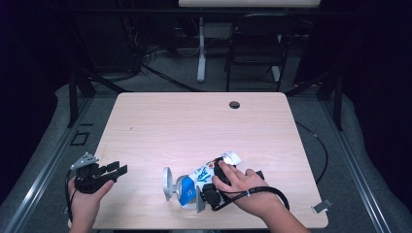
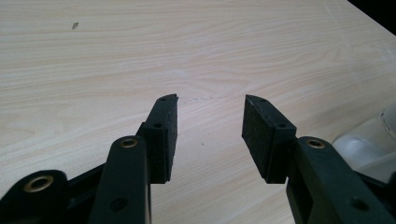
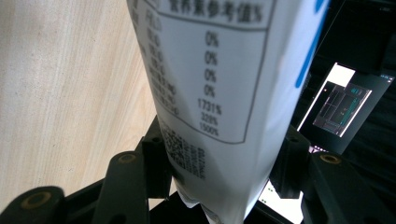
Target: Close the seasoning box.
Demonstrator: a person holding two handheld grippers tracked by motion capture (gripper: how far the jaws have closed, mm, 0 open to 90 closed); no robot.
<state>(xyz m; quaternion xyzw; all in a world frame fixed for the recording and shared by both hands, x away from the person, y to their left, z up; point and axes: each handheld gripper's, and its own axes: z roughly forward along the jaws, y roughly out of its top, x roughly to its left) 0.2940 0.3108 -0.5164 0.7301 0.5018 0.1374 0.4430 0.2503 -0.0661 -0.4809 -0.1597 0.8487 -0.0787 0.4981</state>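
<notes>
1. At the near edge of the table (image 1: 145, 121), on the person's right, the right hand (image 1: 243, 187) carries the right gripper (image 3: 219, 172). Its jaws are closed on a white pouch (image 3: 224, 93), one pad on each flat face. In the right gripper view the printed nutrition panel faces the camera. The grip sits near one end of the pouch, which probably leaves the rest of its length free for handling.

2. Beside that hand in the high view, the pouch (image 1: 206, 174) extends up and to the right toward its crimped end. It lies low over the wood; whether it rests on the surface or is lifted just clear cannot be told. A blue patch marks its nearer part.

3. Just left of the pouch, a round silver-grey object (image 1: 169, 183) stands on edge near the front of the table. Its identity is unclear.

4. At the near left corner, the left hand (image 1: 85, 201) holds the left gripper (image 2: 210, 126) with its jaws spread and nothing between the pads. It points across bare wood toward the pouch, apparently waiting to take the free end.

5. Farther back, the tabletop is bare up to a dark cable hole (image 1: 234, 105) near the far edge.

6. Beyond the table, a dark chair (image 1: 255, 48) stands on the floor.
</notes>
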